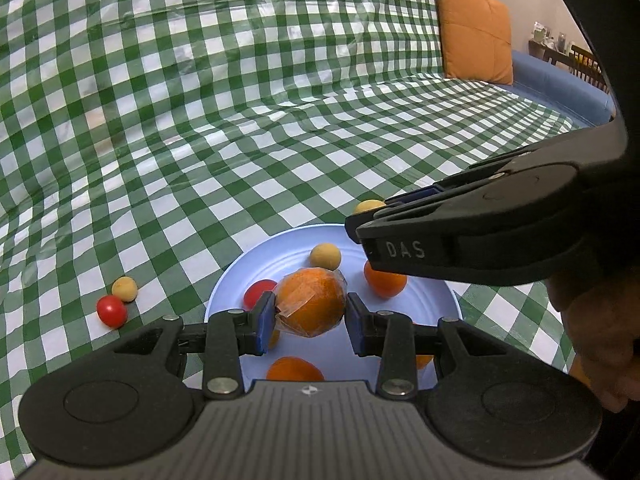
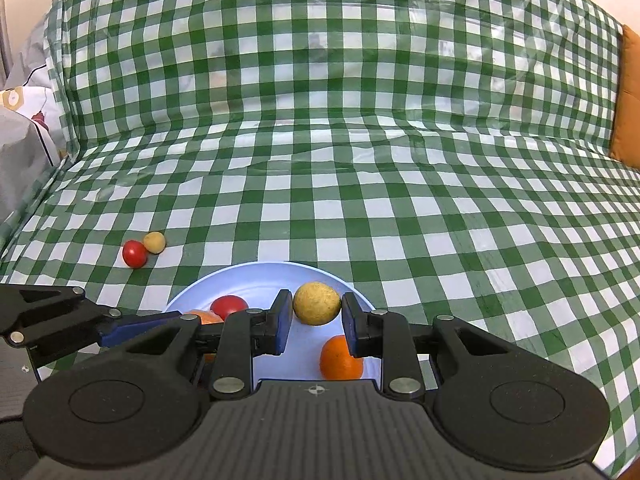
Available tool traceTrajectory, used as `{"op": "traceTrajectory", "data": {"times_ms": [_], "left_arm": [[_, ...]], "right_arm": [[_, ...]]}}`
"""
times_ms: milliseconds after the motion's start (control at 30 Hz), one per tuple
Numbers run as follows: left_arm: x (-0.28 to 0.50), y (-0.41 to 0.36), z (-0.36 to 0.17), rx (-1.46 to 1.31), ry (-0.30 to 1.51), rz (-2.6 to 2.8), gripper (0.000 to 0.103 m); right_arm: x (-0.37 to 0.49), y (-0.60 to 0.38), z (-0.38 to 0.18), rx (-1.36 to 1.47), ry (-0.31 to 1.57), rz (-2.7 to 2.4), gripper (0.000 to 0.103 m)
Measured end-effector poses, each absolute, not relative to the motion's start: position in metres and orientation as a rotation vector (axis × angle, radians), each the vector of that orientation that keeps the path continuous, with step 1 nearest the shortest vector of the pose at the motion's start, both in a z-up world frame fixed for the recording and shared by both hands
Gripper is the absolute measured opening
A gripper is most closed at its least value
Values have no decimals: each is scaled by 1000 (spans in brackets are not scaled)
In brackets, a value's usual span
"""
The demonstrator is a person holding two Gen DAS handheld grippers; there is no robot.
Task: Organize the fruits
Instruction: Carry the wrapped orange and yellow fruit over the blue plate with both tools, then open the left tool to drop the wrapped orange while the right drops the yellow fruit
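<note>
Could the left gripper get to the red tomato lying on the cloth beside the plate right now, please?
Probably not yet: the left gripper is shut on a wrapped orange. The cloth around the red tomato looks clear.

Both fisheye views look forward and steeply down along their own fingers, close over the pale blue plate (image 1: 236, 280) (image 2: 192, 300) at bottom centre. Each faces the checked cloth (image 1: 240, 120) (image 2: 360, 140) rising behind. They share the plate and each other's gripper: the right gripper (image 1: 356, 228) at right, the left gripper (image 2: 168, 316) at lower left.
</note>
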State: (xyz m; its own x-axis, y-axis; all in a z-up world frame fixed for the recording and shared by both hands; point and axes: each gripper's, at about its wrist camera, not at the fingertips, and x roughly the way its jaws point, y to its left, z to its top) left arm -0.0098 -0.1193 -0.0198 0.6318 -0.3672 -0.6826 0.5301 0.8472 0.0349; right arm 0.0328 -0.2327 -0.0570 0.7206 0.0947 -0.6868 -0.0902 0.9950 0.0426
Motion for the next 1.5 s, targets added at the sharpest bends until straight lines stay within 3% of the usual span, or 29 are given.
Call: {"op": "traceTrajectory", "data": {"times_ms": [600, 833, 1333, 1400, 1500], "left_arm": [[-11, -117, -18, 241, 728, -523, 42], [-11, -115, -16, 233, 724, -514, 42], [-11, -114, -15, 233, 715, -487, 42], [-10, -113, -14, 233, 714, -477, 40], [-9, -110, -12, 230, 708, -472, 25]], "right_arm": [[38, -229, -61, -9, 782, 121, 28], [40, -232, -61, -5, 783, 119, 40], [39, -231, -60, -8, 775, 109, 40], [39, -231, -60, -9, 769, 104, 40], [38, -232, -58, -7, 750, 92, 40]]}}
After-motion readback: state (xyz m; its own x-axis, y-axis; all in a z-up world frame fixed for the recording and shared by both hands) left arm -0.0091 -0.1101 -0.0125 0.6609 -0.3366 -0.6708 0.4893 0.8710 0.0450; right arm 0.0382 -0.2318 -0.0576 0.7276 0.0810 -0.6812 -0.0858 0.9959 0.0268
